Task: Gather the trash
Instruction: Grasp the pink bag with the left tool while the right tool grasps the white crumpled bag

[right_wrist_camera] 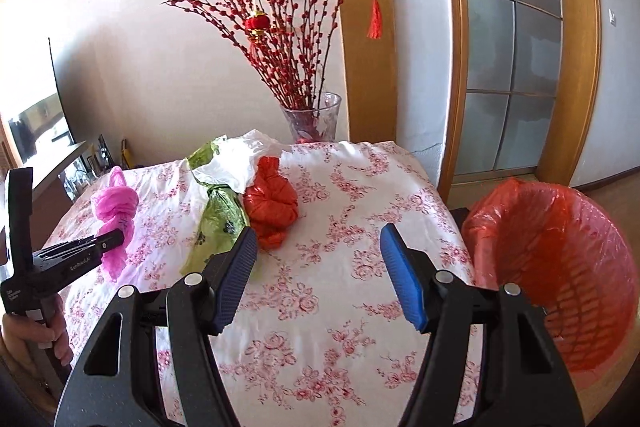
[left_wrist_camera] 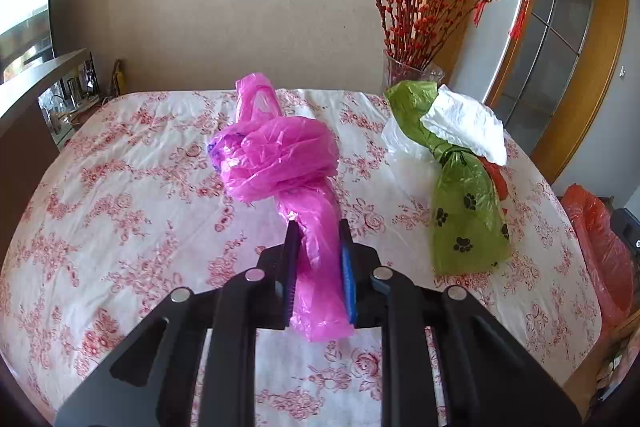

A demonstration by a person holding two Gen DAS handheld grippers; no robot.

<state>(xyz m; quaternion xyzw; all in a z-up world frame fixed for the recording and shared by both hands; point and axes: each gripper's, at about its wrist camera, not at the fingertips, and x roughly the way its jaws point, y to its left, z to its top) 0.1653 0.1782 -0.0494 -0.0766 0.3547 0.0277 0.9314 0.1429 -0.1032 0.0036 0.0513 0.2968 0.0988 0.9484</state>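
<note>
Left wrist: left gripper clamps pink bag; right gripper gapes empty.

Four knotted bags; one bin; one vase.

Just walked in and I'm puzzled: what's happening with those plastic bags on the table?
A person is clearing trash with two tools. The left hand-held gripper is closed on the knotted pink plastic bag. The right hand-held gripper is open and empty. Green, white and red bags lie on the table; the red-lined bin stands beside it.
</note>
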